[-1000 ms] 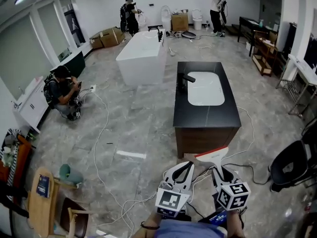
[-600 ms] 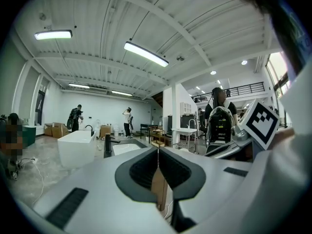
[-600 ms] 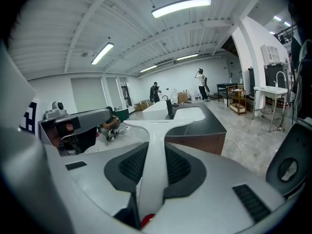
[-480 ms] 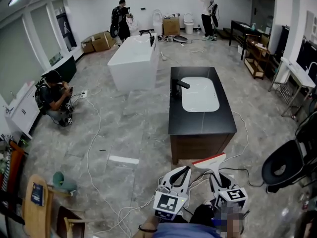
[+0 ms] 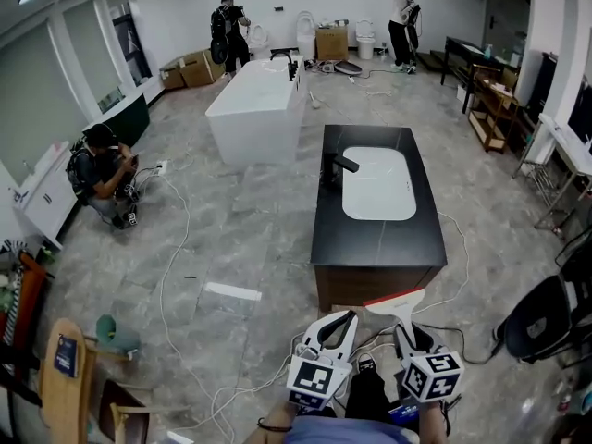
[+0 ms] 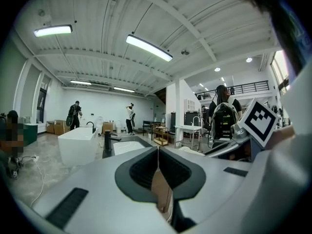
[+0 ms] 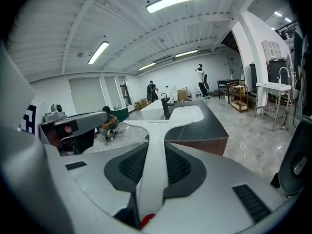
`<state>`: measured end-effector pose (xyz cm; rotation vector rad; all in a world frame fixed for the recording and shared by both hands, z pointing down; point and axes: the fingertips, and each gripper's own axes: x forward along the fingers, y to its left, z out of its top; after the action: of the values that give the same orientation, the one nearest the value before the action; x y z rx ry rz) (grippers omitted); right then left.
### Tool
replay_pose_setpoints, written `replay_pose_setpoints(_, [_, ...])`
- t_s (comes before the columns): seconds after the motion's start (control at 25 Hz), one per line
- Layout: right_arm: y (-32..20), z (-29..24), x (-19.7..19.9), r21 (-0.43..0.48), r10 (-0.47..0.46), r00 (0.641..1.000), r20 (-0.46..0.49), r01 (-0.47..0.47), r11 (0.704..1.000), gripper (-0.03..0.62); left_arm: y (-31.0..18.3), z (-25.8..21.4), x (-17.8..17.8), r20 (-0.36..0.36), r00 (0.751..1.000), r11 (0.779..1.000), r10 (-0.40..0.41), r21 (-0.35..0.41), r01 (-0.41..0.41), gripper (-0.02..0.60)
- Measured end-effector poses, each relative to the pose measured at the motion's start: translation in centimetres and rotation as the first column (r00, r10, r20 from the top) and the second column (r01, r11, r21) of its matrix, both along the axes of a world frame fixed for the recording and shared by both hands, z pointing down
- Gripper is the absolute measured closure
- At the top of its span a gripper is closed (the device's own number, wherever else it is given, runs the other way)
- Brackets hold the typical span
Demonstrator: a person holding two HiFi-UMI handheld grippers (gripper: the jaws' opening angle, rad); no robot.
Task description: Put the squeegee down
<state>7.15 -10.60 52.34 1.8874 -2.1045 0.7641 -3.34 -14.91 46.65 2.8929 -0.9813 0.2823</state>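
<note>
Right gripper [image 5: 413, 328] clamps squeegee [image 5: 396, 298], tilted down toward vanity [image 5: 370, 243]

The grey marble-tiled floor [image 5: 250, 229] carries a wooden vanity with a black counter [image 5: 370, 239]. Set in the counter is a white basin [image 5: 377, 185], with a black faucet [image 5: 335, 166] at the basin's nine o'clock. A white bathtub [image 5: 257, 109] stands at the vanity's eleven o'clock, and white cables [image 5: 171, 276] trail at its eight o'clock.
</note>
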Motion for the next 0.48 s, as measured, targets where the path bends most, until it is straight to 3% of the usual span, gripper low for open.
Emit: replay_pose_setpoints(0.48, [-12.7,1.0,8.4,-0.029,-0.149,0.989,0.005,0.149,0.988,0.500,-9.9,0.5,9.0,0.014,0.995,0.995,-0.094,-0.025,0.095,0.563])
